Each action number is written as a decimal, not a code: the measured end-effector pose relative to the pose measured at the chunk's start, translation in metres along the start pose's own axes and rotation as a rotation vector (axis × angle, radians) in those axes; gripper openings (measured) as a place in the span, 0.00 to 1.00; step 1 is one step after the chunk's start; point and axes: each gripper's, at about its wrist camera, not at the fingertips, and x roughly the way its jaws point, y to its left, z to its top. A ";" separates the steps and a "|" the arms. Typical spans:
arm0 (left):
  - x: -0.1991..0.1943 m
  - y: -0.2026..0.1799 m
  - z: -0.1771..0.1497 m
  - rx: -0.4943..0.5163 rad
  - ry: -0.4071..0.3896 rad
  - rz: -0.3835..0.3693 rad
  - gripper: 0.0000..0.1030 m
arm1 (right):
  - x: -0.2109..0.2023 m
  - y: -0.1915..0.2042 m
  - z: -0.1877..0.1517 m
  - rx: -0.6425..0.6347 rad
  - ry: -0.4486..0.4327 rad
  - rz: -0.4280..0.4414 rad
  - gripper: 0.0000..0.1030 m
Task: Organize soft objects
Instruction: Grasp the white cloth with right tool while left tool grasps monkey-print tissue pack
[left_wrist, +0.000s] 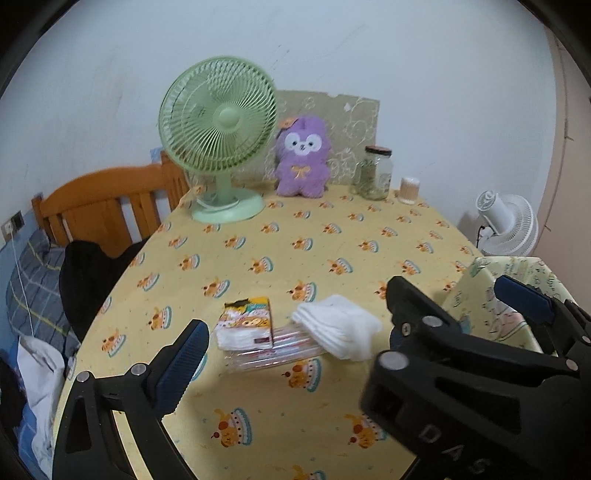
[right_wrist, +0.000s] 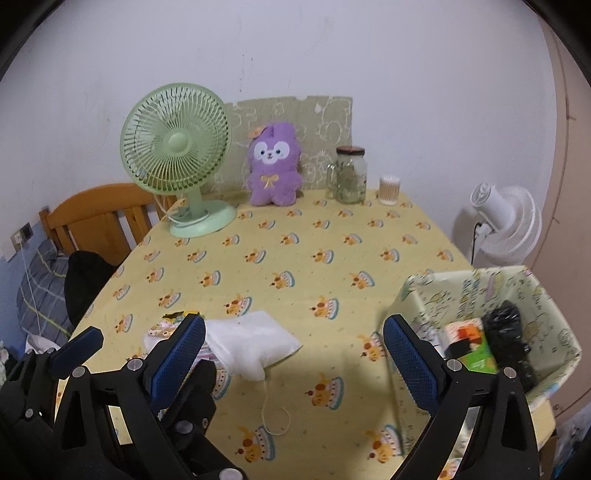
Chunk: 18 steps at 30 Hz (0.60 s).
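Observation:
A white folded cloth (left_wrist: 340, 326) (right_wrist: 255, 343) lies on the yellow tablecloth, partly on a clear packet of straws (left_wrist: 280, 349). A printed tissue pack (left_wrist: 245, 325) (right_wrist: 162, 326) sits just left of it. A purple plush (left_wrist: 303, 158) (right_wrist: 273, 166) sits upright at the table's far edge. My left gripper (left_wrist: 295, 328) is open, low before the cloth and pack; its right finger is hidden behind the right gripper. My right gripper (right_wrist: 293, 325) is open and holds nothing, just right of the cloth. A patterned fabric bin (right_wrist: 554, 295) at the right holds a black item (right_wrist: 506, 339) and small boxes (right_wrist: 472, 343).
A green desk fan (right_wrist: 177, 147), a glass jar (right_wrist: 351, 177) and a cotton swab tub (right_wrist: 388, 190) stand along the far edge. A white fan (right_wrist: 509, 225) stands beyond the table's right side. A wooden headboard (left_wrist: 103, 199), bedding and a black garment (left_wrist: 92, 277) lie left.

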 end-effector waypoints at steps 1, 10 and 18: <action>0.003 0.002 -0.001 -0.006 0.005 0.002 0.97 | 0.004 0.001 -0.001 0.003 0.006 0.005 0.96; 0.022 0.018 -0.007 -0.021 0.043 0.053 0.96 | 0.031 0.009 -0.008 0.001 0.052 0.027 0.96; 0.047 0.034 -0.013 -0.050 0.097 0.105 0.96 | 0.060 0.020 -0.015 -0.013 0.107 0.060 0.96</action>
